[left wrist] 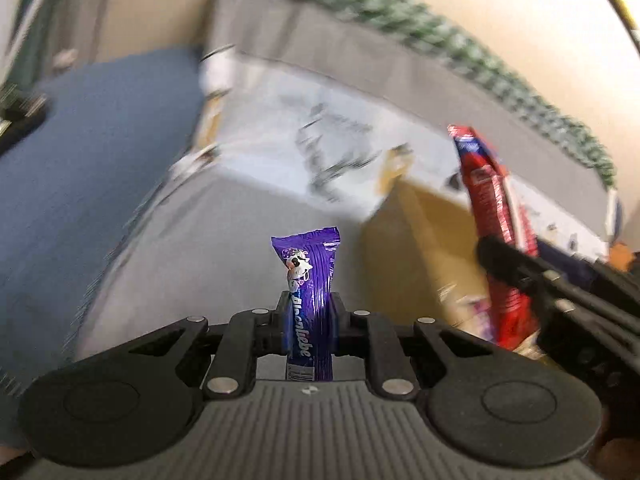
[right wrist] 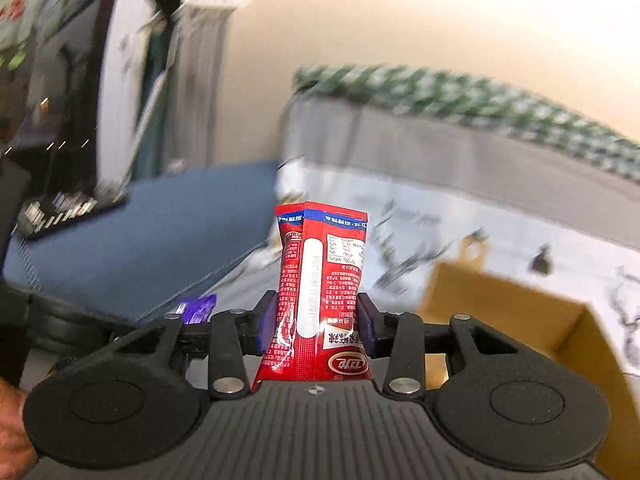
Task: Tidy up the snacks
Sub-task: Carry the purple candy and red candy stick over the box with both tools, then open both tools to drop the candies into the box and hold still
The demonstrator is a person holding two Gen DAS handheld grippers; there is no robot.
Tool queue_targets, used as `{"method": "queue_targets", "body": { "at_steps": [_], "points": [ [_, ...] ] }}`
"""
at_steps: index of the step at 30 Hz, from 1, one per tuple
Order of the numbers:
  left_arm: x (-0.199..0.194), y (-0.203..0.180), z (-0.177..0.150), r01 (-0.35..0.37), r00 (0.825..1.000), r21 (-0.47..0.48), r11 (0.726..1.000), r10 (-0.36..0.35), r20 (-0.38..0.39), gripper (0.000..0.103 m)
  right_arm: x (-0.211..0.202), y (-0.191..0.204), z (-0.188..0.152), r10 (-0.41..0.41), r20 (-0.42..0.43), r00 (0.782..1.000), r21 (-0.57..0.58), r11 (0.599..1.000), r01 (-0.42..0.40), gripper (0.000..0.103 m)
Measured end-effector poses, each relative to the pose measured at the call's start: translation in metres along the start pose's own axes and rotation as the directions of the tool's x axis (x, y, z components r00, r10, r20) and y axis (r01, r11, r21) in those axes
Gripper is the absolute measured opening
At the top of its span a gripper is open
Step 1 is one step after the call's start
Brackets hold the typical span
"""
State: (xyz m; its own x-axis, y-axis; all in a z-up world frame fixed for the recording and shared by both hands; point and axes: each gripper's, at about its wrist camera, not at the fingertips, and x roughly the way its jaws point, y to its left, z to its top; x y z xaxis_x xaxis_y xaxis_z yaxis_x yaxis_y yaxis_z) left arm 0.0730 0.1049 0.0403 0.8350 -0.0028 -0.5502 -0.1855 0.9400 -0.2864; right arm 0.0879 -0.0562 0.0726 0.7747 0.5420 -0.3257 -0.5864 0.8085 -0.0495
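My left gripper (left wrist: 309, 312) is shut on a purple candy stick pack (left wrist: 310, 280), which stands upright between the fingers. My right gripper (right wrist: 318, 316) is shut on a red snack packet (right wrist: 320, 280), also upright. The red packet (left wrist: 496, 216) and the right gripper show at the right of the left wrist view, over an open cardboard box (left wrist: 420, 240). The box (right wrist: 520, 320) lies low right in the right wrist view. The purple pack's tip (right wrist: 198, 308) shows to the left there.
The box sits on a white patterned cloth (left wrist: 320, 152) over a grey surface. A grey sofa back (right wrist: 440, 152) with a green checked cover (right wrist: 480, 96) stands behind. Blue floor (left wrist: 100, 140) lies left. The background is motion-blurred.
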Motion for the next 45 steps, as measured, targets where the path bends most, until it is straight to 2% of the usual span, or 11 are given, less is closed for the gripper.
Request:
{"method": "queue_targets", "body": {
  "at_steps": [5,7,9,16,24,28,31,35,37,41,45],
  "points": [
    [0.007,-0.082,0.058,0.140,0.987,0.056,0.989,-0.144,0.075,0.021,-0.019,-0.059,0.013,-0.205,0.076,0.976,0.097,0.975,0.198,0.047],
    [0.008,-0.111,0.078,0.183,0.976,0.076,0.980,-0.190,0.108,0.048,-0.020,-0.085,0.014,-0.281,0.056,0.958,0.140,0.952,0.271,0.078],
    [0.007,-0.133,0.090,0.217,0.964,0.097,0.971,-0.229,0.139,0.056,-0.022,-0.105,0.013,-0.333,0.041,0.942,0.176,0.931,0.321,0.091],
    [0.002,-0.151,0.078,0.227,0.964,0.106,0.968,-0.239,0.118,0.061,-0.030,-0.135,0.009,-0.372,0.026,0.928,0.257,0.900,0.353,0.095],
    [-0.028,-0.124,0.039,0.177,0.974,0.133,0.975,-0.193,0.122,0.085,-0.050,-0.140,0.017,-0.287,-0.067,0.955,0.283,0.913,0.295,0.102],
    [-0.039,-0.124,-0.005,0.158,0.977,0.205,0.966,-0.183,0.112,0.087,-0.076,-0.134,0.014,-0.250,-0.129,0.960,0.223,0.936,0.274,0.102],
    [-0.042,-0.118,-0.045,0.106,0.980,0.233,0.967,-0.141,0.143,0.088,-0.090,-0.121,-0.010,-0.303,-0.171,0.938,0.158,0.931,0.329,0.102],
    [-0.024,-0.105,-0.064,0.075,0.997,0.180,0.981,-0.077,0.008,0.092,-0.098,-0.103,-0.033,-0.409,-0.175,0.896,0.129,0.892,0.433,0.102],
    [-0.017,-0.102,-0.059,0.059,0.998,0.180,0.982,-0.054,-0.029,0.102,-0.099,-0.101,-0.038,-0.422,-0.153,0.894,0.115,0.890,0.440,0.102],
    [-0.012,-0.099,-0.052,0.056,0.998,0.219,0.974,-0.050,-0.032,0.102,-0.085,-0.120,-0.049,-0.413,-0.267,0.871,0.156,0.873,0.462,0.102],
    [0.001,-0.099,-0.052,0.039,0.995,0.186,0.982,-0.020,-0.101,0.102,-0.082,-0.125,-0.051,-0.394,-0.285,0.874,0.198,0.868,0.456,0.102]
  ]
}}
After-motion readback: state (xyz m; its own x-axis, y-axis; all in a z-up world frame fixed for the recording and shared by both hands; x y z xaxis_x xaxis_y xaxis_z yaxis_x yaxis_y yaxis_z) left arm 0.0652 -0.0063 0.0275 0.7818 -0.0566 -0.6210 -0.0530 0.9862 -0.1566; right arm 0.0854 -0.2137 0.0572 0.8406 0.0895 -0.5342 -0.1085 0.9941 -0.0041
